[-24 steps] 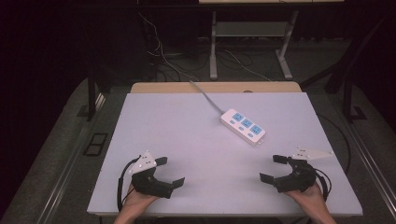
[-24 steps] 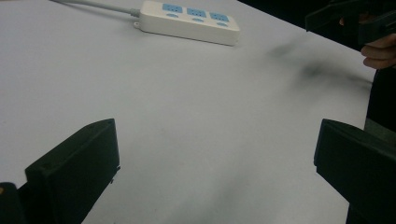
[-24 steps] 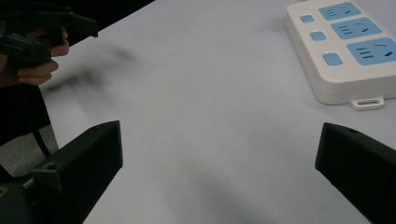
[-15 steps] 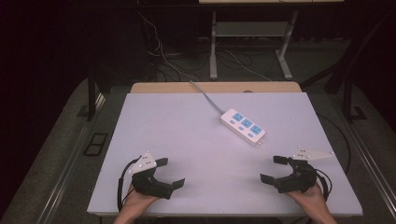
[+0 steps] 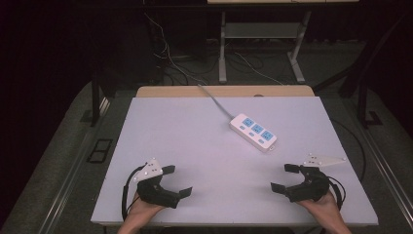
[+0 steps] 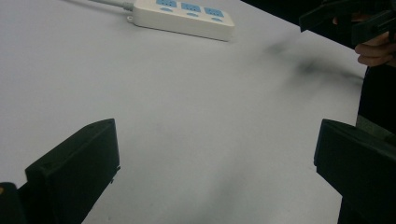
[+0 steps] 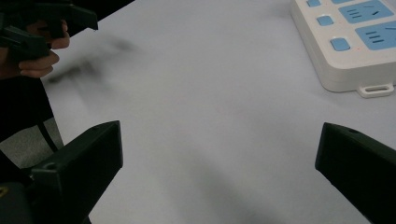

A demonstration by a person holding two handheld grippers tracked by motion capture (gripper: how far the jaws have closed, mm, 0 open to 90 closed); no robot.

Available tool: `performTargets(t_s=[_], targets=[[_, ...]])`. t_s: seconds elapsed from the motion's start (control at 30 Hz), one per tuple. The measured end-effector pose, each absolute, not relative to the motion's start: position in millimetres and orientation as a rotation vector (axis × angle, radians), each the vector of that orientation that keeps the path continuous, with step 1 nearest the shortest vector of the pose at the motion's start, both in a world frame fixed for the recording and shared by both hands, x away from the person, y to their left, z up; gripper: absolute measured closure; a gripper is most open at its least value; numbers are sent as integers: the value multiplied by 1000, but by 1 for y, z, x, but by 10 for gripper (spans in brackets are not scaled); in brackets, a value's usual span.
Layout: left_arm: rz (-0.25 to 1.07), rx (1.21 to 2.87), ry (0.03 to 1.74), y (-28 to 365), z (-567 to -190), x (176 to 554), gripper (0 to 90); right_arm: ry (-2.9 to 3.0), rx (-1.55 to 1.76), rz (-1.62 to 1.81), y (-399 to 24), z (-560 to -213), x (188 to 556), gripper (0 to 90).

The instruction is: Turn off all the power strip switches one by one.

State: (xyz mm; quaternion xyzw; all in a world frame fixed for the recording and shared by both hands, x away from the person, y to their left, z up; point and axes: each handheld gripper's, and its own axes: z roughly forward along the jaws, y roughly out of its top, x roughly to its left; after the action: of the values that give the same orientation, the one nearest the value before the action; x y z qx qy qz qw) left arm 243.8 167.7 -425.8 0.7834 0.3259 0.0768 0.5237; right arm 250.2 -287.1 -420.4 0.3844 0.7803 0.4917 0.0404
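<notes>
A white power strip with blue sockets lies right of the middle of the white table, its grey cord running off the far edge. It also appears at the top of the left gripper view as the power strip and at the top right of the right gripper view as the power strip. My left gripper rests low at the near left, jaws wide apart and empty. At the near right my right gripper is open too, with nothing between its jaws. Both sit well short of the strip.
A wooden strip borders the table's far edge. Behind it stand a metal frame and loose cables on the dark floor. A black cable runs off the right side of the table.
</notes>
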Motion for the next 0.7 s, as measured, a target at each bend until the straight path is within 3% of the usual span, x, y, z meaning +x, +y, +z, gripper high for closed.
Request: performTargets(t_s=[0.7], targets=[[173,1876,784,168,-428,246,0,2498,1165,1392,-276,-416,257,6]])
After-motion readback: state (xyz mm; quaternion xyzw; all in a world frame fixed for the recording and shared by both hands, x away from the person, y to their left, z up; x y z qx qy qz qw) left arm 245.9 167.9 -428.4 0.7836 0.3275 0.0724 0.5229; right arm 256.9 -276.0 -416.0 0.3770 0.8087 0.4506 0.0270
